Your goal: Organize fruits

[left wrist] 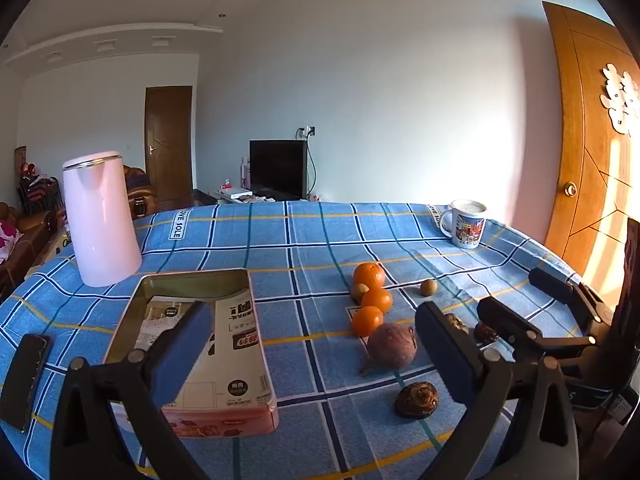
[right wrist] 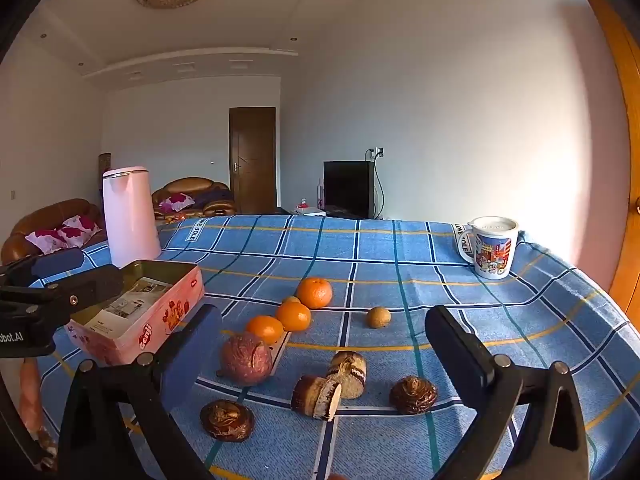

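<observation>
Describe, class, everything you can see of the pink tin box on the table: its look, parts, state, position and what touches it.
The pink tin box is a shallow rectangular tin with rounded corners, lidless and open upward. Its outside is pink with red lettering and small printed pictures; its inside walls look like dull gold metal. Printed paper sheets lie flat inside. It rests level on the blue checked tablecloth, close in front of the pink kettle. No fruit is inside.

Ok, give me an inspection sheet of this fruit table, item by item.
Surface: blue checked tablecloth, covering the table.
Job's things: three oranges, purple fruit, small brown fruits, dark brown pieces; pink tin open, papers inside.
Clutter: pink kettle, mug, phone.
Grippers: left hand-held gripper open, empty; right hand-held gripper open, empty.
Cables: one hangs by the television.
Surroundings: sofas, two doors, white walls.
</observation>
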A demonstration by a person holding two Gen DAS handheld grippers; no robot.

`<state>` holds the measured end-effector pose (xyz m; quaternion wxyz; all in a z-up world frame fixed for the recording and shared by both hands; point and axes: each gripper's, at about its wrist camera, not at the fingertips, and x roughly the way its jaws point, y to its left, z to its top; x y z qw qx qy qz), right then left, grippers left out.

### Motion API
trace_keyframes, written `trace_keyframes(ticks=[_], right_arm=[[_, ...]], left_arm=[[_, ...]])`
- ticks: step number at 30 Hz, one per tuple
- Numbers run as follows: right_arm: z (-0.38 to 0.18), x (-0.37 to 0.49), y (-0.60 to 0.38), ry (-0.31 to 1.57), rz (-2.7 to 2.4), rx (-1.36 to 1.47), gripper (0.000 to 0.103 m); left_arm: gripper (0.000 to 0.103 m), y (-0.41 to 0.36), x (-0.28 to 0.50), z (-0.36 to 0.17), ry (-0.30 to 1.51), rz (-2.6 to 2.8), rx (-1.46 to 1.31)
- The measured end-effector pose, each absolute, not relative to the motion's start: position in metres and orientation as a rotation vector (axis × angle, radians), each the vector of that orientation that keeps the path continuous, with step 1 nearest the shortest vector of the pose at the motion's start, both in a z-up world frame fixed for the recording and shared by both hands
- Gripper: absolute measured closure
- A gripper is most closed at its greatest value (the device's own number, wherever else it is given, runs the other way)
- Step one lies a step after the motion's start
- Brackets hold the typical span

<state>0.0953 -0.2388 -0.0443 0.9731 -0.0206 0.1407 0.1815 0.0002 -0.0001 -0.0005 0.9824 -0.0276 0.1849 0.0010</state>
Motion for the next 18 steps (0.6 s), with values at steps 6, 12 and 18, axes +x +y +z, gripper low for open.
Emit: trace_keyframes(ticks=[6, 12, 18], right_arm=[[-0.0464, 0.0907, -0.2371, 0.284, 0.373, -0.061, 0.001], [-0.0503, 0.0910, -0.2373, 0.300, 0.389, -0.036, 0.001], [-0.0490, 0.0897, -0.2377, 0.290, 0.387, -0.038, 0.001]], left_arm=[[0.000, 0.0000, -0.0001, -0.0001, 0.381, -0.008, -0.064], [0.000, 0.0019, 0.0059, -0.0064, 0.384, -0.012, -0.063], [0.000, -0.0050, -0.0011, -0.0037, 0.386, -0.011, -0.055]])
